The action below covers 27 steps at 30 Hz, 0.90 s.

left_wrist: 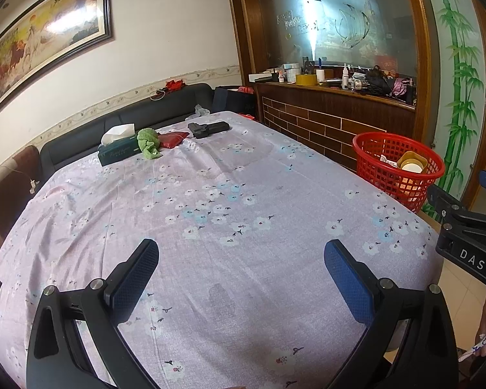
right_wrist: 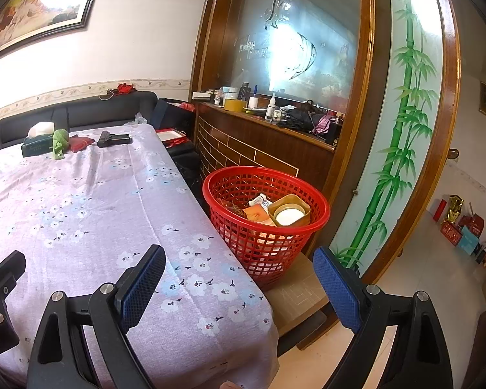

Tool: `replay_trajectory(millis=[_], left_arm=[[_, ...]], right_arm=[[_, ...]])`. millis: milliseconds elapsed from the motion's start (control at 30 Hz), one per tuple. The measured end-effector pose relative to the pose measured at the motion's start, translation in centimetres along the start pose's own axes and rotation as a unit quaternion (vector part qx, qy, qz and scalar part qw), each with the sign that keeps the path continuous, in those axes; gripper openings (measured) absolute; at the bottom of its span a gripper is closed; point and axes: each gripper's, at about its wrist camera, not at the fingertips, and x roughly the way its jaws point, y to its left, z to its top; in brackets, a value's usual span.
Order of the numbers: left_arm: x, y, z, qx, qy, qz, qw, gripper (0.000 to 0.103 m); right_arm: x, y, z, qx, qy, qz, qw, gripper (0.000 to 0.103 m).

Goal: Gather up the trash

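A red mesh basket [right_wrist: 265, 223] stands on a low wooden stool beside the table's right edge; it holds a yellow tape roll [right_wrist: 290, 214], wrappers and paper scraps. The left wrist view shows the same basket [left_wrist: 398, 171] at the right. My left gripper [left_wrist: 241, 264] hovers open over the flowered tablecloth [left_wrist: 210, 194] with nothing between its blue pads. My right gripper [right_wrist: 239, 272] is open and empty too, low over the table's near right corner, in front of the basket. At the far end lie a green cloth [left_wrist: 149, 141], a red pouch [left_wrist: 173, 138] and a black object [left_wrist: 209, 128].
A tissue box [left_wrist: 118, 149] sits at the table's far left. A dark sofa [left_wrist: 120, 123] runs behind the table. A wooden counter [right_wrist: 262, 136] cluttered with bottles and tape stands behind the basket. Tiled floor [right_wrist: 437, 275] opens to the right, with boxes along the far wall.
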Motion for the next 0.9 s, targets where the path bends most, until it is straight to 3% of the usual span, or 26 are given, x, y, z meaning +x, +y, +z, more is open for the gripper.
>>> replay_trajectory(millis=[200, 300, 367, 433, 467, 533, 567, 600, 733, 900], left_arm=[[0.1, 0.8, -0.2, -0.01, 0.008, 0.0, 0.9999, 0.101], [0.7, 3.2, -0.3, -0.04, 0.025, -0.006, 0.9989, 0.101], [1.0, 6.0, -0.3, -0.066, 0.032, 0.011, 0.9972, 0.101], [1.3, 9.4, -0.9, -0.096, 0.048, 0.034, 0.9936, 0.101], [1.6, 11.3, -1.5, -0.112, 0.061, 0.049, 0.9906, 0.101], [2.4, 14.2, -2.5, -0.134, 0.096, 0.077, 0.9834, 0.101], [2.8, 15.5, -3.0, -0.142, 0.111, 0.087, 0.9797, 0.101], [3.2, 17.3, -3.9, -0.156, 0.129, 0.1, 0.9742, 0.101], [4.0, 21.3, -5.9, -0.185, 0.168, 0.121, 0.9607, 0.101], [4.5, 23.3, -6.6, -0.189, 0.196, 0.117, 0.955, 0.101]], right_arm=[[0.3, 0.5, 0.3, -0.001, 0.001, 0.008, 1.0, 0.095], [1.0, 1.6, 1.3, -0.005, 0.005, 0.023, 1.0, 0.095], [1.5, 2.5, 1.8, -0.011, 0.012, 0.038, 0.999, 0.097], [2.2, 4.2, 2.5, -0.021, 0.028, 0.07, 0.997, 0.097], [3.2, 7.0, 3.1, -0.035, 0.052, 0.115, 0.991, 0.097], [4.5, 10.5, 3.6, -0.048, 0.085, 0.16, 0.982, 0.097], [4.5, 10.5, 3.6, -0.048, 0.085, 0.16, 0.982, 0.097], [5.5, 13.5, 3.7, -0.058, 0.106, 0.18, 0.976, 0.097], [7.1, 19.0, 3.7, -0.096, 0.127, 0.192, 0.968, 0.097], [10.3, 23.6, 2.9, -0.107, 0.199, 0.213, 0.95, 0.097]])
